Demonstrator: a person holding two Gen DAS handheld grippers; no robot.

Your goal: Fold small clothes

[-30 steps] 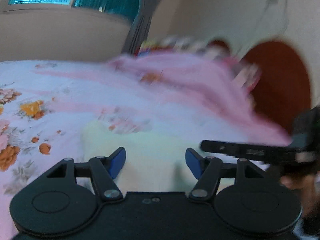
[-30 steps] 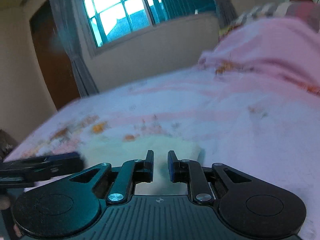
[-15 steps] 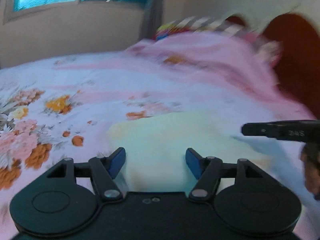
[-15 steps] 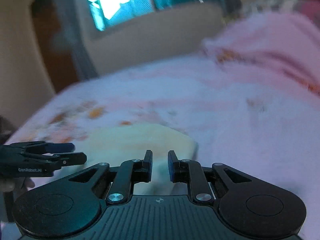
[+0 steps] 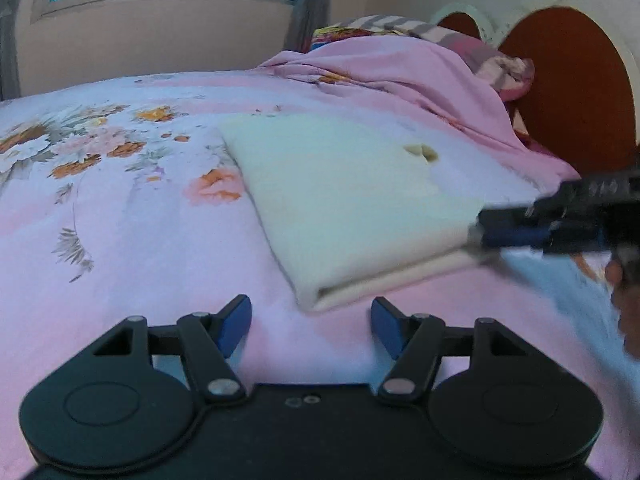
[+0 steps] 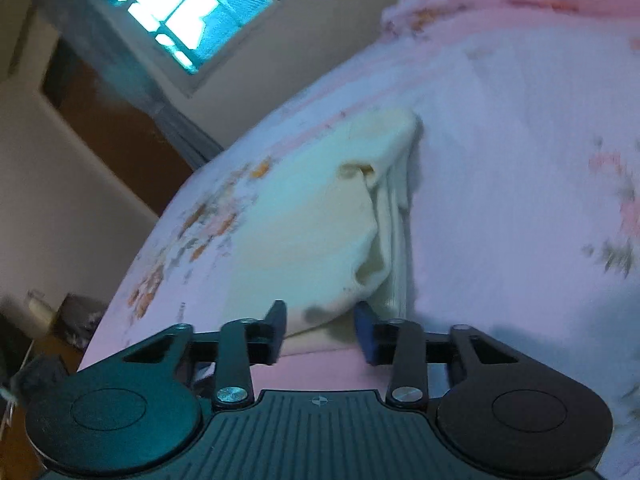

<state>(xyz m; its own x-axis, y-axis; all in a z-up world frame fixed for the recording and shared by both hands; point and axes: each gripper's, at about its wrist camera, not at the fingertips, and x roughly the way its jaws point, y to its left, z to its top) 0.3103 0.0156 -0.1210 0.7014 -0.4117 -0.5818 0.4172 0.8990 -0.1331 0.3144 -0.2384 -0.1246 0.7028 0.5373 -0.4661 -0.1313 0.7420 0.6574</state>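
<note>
A cream garment (image 5: 344, 196) lies folded flat on the pink floral bedspread (image 5: 120, 216); it also shows in the right wrist view (image 6: 320, 224), with layered edges on its right side. My left gripper (image 5: 311, 326) is open and empty, just short of the garment's near folded corner. My right gripper (image 6: 320, 332) is open, its fingers astride the garment's near edge. In the left wrist view the right gripper (image 5: 480, 236) reaches in from the right and touches the garment's right corner.
A heaped pink blanket (image 5: 400, 76) and striped pillows (image 5: 400, 26) lie at the head of the bed by the red-brown headboard (image 5: 568, 92). A window (image 6: 188, 12) and brown door (image 6: 112, 120) are beyond the bed. Clutter (image 6: 72, 316) sits beside the bed at left.
My right gripper has opened from nearly shut and tilted, now astride the garment's edge. My left gripper has drawn back, so the folded garment lies farther ahead of it.
</note>
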